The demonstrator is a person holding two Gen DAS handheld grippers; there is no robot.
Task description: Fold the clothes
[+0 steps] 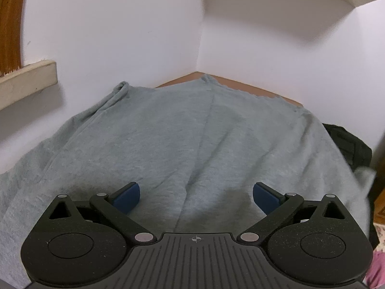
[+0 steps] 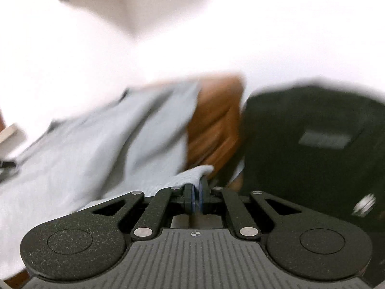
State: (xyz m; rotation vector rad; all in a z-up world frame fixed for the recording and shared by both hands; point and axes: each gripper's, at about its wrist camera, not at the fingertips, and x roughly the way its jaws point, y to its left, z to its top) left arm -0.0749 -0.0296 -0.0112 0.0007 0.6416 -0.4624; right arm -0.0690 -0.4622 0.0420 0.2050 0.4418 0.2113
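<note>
Left wrist view, garment: a grey garment (image 1: 182, 139) is lying spread across a brown counter (image 1: 240, 82) set into a white corner; it is covering nearly all of the surface, with only a strip of counter showing at the far edge.
Left wrist view, garment detail: a seam or crease is running from the far edge toward the near edge; the left edge is bunching into a roll, and the right edge is draping off toward a black bag (image 1: 349, 144).
Left wrist view, left hand-held gripper (image 1: 196, 193): its blue pads are standing wide apart above the near part of the cloth, gripping nothing.
Right wrist view, right hand-held gripper (image 2: 196, 193): its pads are pressed together, pinching a corner or edge of the grey garment (image 2: 96, 144); the view is motion-blurred.
Right wrist view, surroundings: bare counter (image 2: 214, 125) is showing to the right of the cloth, and the black bag (image 2: 312, 149) is sitting farther right.
Step in hand (judgement): a right-side edge is being carried; whether this is spreading the garment flat or bringing an edge over for a fold cannot be settled from these views.
Next move (judgement): the pinched edge needs steady tension and clearance from the bag, while the free gripper needs an anchoring hold.
</note>
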